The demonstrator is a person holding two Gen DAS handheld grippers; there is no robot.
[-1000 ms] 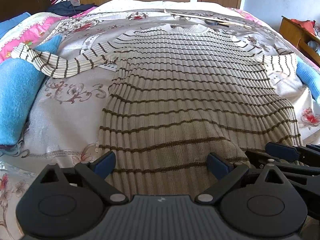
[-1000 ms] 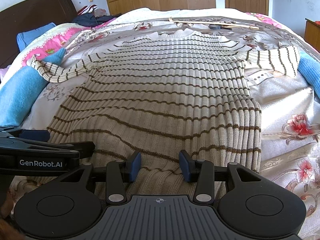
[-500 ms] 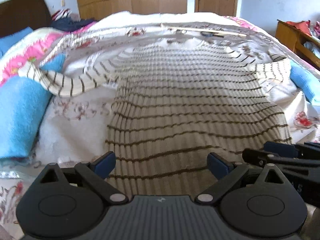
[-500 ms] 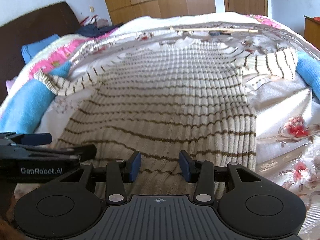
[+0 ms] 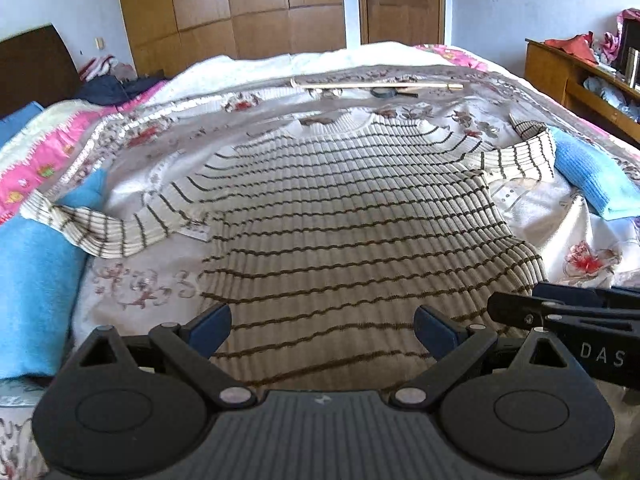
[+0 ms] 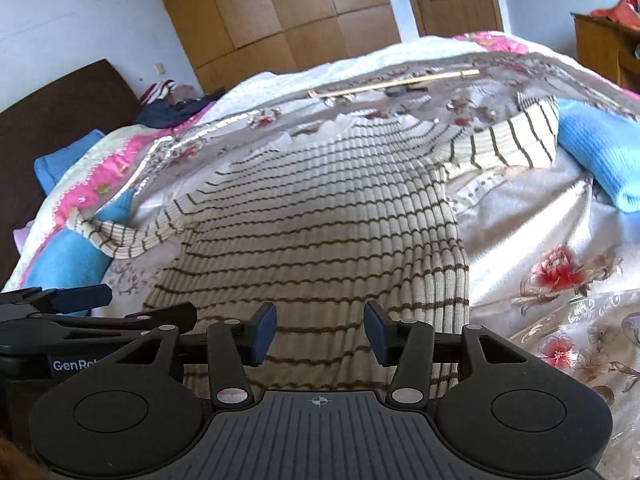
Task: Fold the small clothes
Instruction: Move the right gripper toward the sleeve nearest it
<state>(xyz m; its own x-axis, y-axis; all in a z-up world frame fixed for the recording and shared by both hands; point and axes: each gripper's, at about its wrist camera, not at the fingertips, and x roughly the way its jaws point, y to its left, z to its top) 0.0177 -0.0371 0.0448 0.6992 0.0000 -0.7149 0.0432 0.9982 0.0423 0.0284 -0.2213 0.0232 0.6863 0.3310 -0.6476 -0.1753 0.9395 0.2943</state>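
Note:
A beige ribbed sweater with thin brown stripes (image 5: pixel 352 220) lies flat on the flowered bedspread (image 5: pixel 136 284), collar at the far end and both sleeves spread out. Its left sleeve (image 5: pixel 108 232) rests on a blue cushion. My left gripper (image 5: pixel 324 330) hovers open and wide over the near hem with nothing between its pads. My right gripper (image 6: pixel 320 336) hangs over the same sweater (image 6: pixel 320 220) near its right side. Its jaws are opening and the pads hold no cloth. The right gripper's fingers (image 5: pixel 560 306) show beside the left one.
Blue cushions lie at the bed's left (image 5: pixel 32 288) and right (image 5: pixel 592 176) edges. A wooden stick (image 5: pixel 376 86) and a dark ring lie beyond the collar. Dark clothes (image 5: pixel 116 88) are piled far left by the headboard. A wooden desk (image 5: pixel 568 76) stands on the right.
Both grippers have risen and drawn back from the hem, so more of the room shows. The right view has rolled and its jaws stand slightly wider. The sweater has not moved.

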